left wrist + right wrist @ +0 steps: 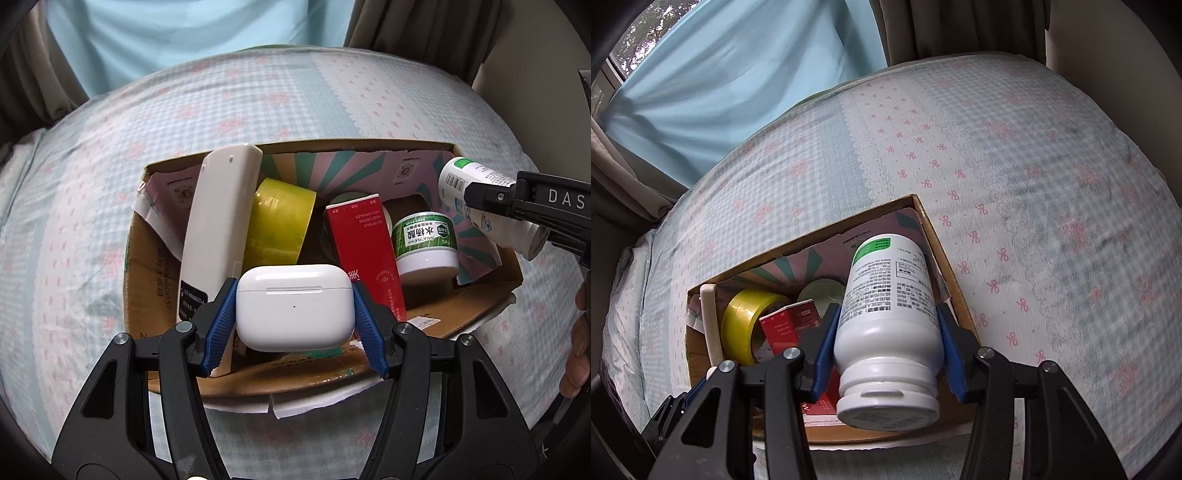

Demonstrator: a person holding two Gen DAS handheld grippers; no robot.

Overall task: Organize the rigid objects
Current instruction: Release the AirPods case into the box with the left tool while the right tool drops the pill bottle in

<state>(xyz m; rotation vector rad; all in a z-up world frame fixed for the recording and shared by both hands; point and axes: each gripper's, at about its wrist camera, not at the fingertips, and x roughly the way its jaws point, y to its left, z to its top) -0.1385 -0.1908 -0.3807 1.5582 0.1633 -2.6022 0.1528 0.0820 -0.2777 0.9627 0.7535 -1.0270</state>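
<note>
Pinching a white earbud case between its blue pads, the left gripper holds it above the near part of an open cardboard box. The case sits level, lid seam toward the camera, a pad pressed on each of its short sides.

Across the box, the right gripper is clamped on a white bottle, its blue pads squeezing the body just above the neck. The bottle's cap faces the right wrist camera and its base, with a green patch on the label, points away over the box's far right corner. From the left wrist view the same bottle shows tilted, above the box's right wall.

Inside the box, a long white remote leans upright against the left side. Just beside it stands a roll of yellow tape on edge, then a red carton, then a small white jar with a green label toward the right. A round lid-like thing lies behind the carton; what it is cannot be told.

The box rests on a bed covered with a pale blue checked sheet bearing pink bows. Light blue curtains hang behind the bed.
</note>
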